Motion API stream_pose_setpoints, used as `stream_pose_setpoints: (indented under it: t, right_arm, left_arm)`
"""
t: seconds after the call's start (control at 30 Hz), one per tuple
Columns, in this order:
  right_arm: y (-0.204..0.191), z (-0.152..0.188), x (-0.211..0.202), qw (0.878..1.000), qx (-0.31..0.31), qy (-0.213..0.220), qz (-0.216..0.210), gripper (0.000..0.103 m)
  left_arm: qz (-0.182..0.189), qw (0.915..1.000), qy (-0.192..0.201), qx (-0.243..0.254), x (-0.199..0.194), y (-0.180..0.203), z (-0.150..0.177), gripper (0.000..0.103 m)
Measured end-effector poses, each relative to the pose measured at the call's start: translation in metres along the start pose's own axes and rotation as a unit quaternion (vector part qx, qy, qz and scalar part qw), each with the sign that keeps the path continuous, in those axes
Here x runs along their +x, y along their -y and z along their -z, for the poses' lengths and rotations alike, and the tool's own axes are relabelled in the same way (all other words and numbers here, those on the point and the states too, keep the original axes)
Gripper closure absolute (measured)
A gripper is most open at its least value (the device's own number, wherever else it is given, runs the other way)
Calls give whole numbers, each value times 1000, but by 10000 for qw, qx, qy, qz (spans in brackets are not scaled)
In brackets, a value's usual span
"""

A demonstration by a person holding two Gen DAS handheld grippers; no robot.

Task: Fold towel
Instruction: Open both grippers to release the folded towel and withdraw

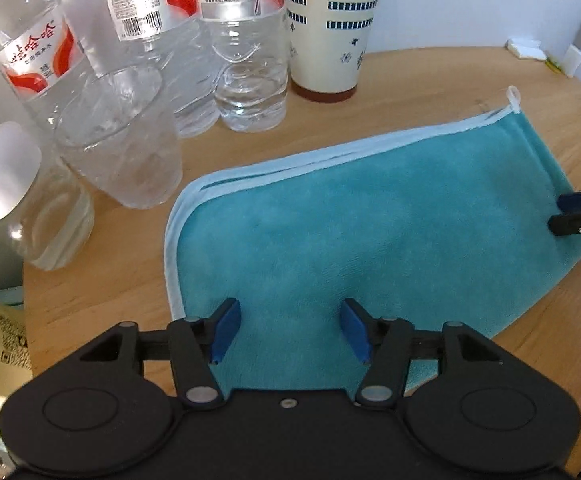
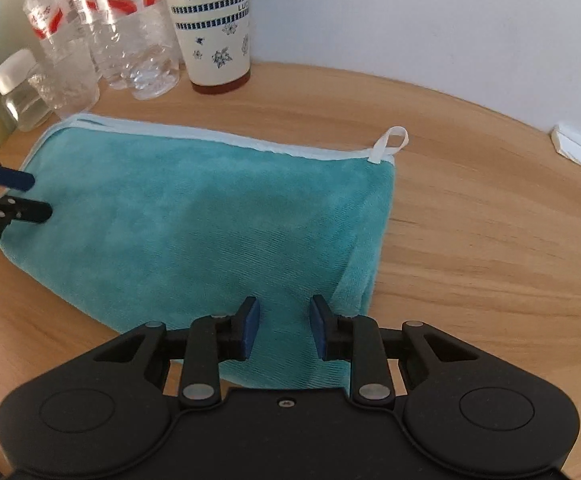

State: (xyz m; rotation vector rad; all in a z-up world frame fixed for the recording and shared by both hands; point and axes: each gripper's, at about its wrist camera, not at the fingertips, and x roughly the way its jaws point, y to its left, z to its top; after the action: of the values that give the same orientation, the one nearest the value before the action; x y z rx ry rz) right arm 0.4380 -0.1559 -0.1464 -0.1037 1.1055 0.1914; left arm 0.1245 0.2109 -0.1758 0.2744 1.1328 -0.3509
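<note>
The teal microfibre towel (image 1: 370, 220), already doubled on the round wooden table (image 2: 490, 240), lies under both claws. Left gripper (image 1: 290, 330) and right gripper (image 2: 284, 328) hover spread, empty. Soft, light, limp: best pinched at the near corners.

Both wrist views look closely down from opposite ends at the towel (image 1: 370, 232)

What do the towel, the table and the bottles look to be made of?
Towel: soft teal plush, probably microfibre, going by its short nap; pale woven edging and hanging loop. Table: wood or wood-look laminate, matt, with visible grain. Bottles: thin clear plastic, crinkled and glossy, with printed red-and-white labels.
</note>
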Motion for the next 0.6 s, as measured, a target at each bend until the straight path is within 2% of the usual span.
stream_pose_setpoints:
  t: [0.3, 0.4, 0.47, 0.53, 0.6]
  right_arm:
    - [26, 20, -8, 9997, -20, -227, -32, 73]
    - [27, 26, -10, 9997, 16, -238, 36, 73]
    - [26, 27, -14, 9996, 152, -192, 149, 72]
    - [25, 25, -24, 9981, 495, -195, 301, 69]
    - [20, 26, -35, 9979, 495, -72, 423, 61]
  left_arm:
    - [212, 9996, -164, 113, -15, 32, 31, 45]
    - [117, 9997, -219, 32, -20, 39, 35, 45]
    - [-1, 9991, -361, -210, -21, 40, 31, 45]
    - [-68, 9971, -517, -548, -25, 39, 26, 41]
    - [-98, 9949, -515, -857, -34, 37, 26, 23]
